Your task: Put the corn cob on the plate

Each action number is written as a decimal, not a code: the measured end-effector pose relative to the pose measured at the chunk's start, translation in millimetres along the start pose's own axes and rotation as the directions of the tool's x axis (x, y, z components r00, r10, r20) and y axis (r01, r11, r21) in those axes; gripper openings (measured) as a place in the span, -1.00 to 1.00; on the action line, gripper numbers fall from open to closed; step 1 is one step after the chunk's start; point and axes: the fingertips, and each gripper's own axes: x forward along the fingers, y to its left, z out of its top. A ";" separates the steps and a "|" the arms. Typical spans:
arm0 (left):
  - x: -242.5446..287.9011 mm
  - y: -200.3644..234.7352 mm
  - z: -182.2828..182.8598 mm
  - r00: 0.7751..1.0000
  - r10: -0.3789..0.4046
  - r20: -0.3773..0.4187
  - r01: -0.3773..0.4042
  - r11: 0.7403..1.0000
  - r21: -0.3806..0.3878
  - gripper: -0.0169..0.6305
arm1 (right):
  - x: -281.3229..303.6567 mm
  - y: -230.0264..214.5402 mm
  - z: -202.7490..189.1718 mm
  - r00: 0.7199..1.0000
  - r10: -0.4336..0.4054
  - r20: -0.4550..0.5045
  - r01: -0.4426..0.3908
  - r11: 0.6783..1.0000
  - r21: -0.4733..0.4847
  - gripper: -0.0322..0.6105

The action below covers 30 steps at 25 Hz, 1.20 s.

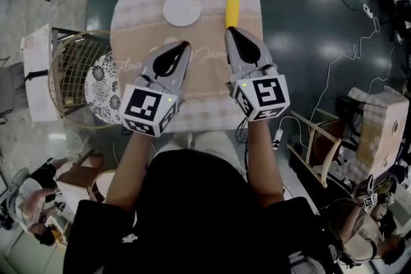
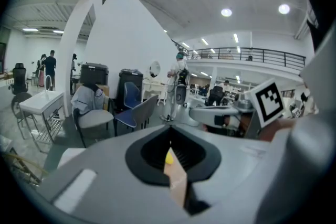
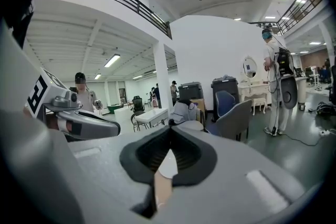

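Corn (image 1: 232, 11) lies upper centre, long axis vertical in frame, right of plate (image 1: 182, 9). Left gripper (image 1: 185, 45) and right gripper (image 1: 229, 31): jaws pressed together, empty.

cloth-covered table (image 1: 135, 22) | white plate (image 1: 182, 9): near far edge | corn cob (image 1: 232, 11): right of plate, apart

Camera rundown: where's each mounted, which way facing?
Head view: on the person's head, steeply down at the table, plate and corn cob; shows both arms, left gripper, right gripper.
Left gripper view: on the left gripper, along its shut fingers into the room; right gripper at right.
Right gripper view: on the right gripper, along its shut fingers; left gripper at left.
Shared: each gripper view catches the other gripper.
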 end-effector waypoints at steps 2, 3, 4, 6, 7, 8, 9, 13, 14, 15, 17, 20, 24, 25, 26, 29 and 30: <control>7.2 3.6 -5.5 1.000 0.003 -0.016 -0.003 1.000 -0.007 -0.93 | 6.9 -7.5 -6.0 1.000 0.000 -0.012 0.000 1.000 0.006 -0.89; 10.5 4.9 -7.9 1.000 0.003 -0.025 -0.003 1.000 -0.010 -0.93 | 9.9 -10.7 -8.8 1.000 -0.001 -0.019 0.001 1.000 0.006 -0.89; 13.7 5.9 -10.1 0.999 0.003 -0.032 -0.003 1.000 -0.013 -0.93 | 12.7 -13.8 -11.8 1.000 -0.001 -0.026 0.001 1.000 0.006 -0.89; 19.8 8.7 -14.5 0.999 0.004 -0.041 -0.005 1.000 -0.018 -0.93 | 19.5 -19.9 -19.7 0.999 0.000 -0.041 0.000 1.000 0.009 -0.89; 22.7 10.7 -16.9 0.999 0.006 -0.044 -0.007 1.000 -0.021 -0.93 | 23.7 -22.7 -24.5 0.999 0.003 -0.049 -0.002 1.000 0.012 -0.89; 25.2 12.6 -19.5 0.999 0.008 -0.048 -0.009 1.000 -0.024 -0.93 | 28.1 -25.3 -29.7 0.998 0.006 -0.058 -0.005 1.000 0.015 -0.89; 27.5 14.2 -22.5 0.998 0.010 -0.055 -0.011 1.000 -0.028 -0.93 | 32.3 -27.8 -35.1 0.998 0.009 -0.069 -0.008 1.000 0.018 -0.89; 36.2 19.0 -37.1 0.996 0.014 -0.090 -0.019 0.999 -0.050 -0.93 | 48.8 -41.9 -56.6 0.994 0.005 -0.113 -0.001 1.000 0.030 -0.89; 38.3 20.6 -41.1 0.995 0.015 -0.099 -0.021 0.998 -0.056 -0.93 | 53.3 -45.9 -62.3 0.992 0.002 -0.123 0.002 0.999 0.034 -0.89; 40.5 22.1 -44.8 0.994 0.015 -0.107 -0.021 0.998 -0.061 -0.93 | 57.7 -49.8 -68.1 0.991 0.000 -0.132 0.005 0.999 0.039 -0.89; 44.6 23.8 -50.8 0.993 0.013 -0.119 -0.021 0.998 -0.065 -0.93 | 65.0 -58.0 -79.7 0.989 -0.004 -0.150 0.013 0.998 0.057 -0.89; 49.5 26.7 -57.7 0.991 0.018 -0.134 -0.028 0.997 -0.072 -0.93 | 73.6 -72.5 -95.8 0.985 -0.025 -0.173 0.039 0.996 0.079 -0.89; 54.7 29.7 -68.5 0.987 0.022 -0.159 -0.035 0.996 -0.081 -0.93 | 89.8 -91.4 -121.6 0.975 -0.046 -0.218 0.068 0.993 0.092 -0.84; 55.4 29.9 -71.3 0.986 0.022 -0.166 -0.036 0.996 -0.081 -0.93 | 94.2 -96.3 -128.9 0.971 -0.053 -0.233 0.077 0.993 0.095 -0.78; 55.6 30.2 -74.4 0.985 0.023 -0.174 -0.037 0.996 -0.082 -0.93 | 98.3 -101.4 -136.0 0.967 -0.061 -0.248 0.087 0.991 0.097 -0.74; 55.0 34.3 -83.6 0.980 0.034 -0.195 -0.052 0.995 -0.088 -0.93 | 108.9 -117.8 -156.2 0.952 -0.100 -0.291 0.131 0.987 0.090 -0.64; 54.8 36.6 -85.8 0.979 0.039 -0.200 -0.058 0.994 -0.091 -0.93 | 112.3 -123.3 -162.1 0.946 -0.112 -0.305 0.145 0.986 0.086 -0.59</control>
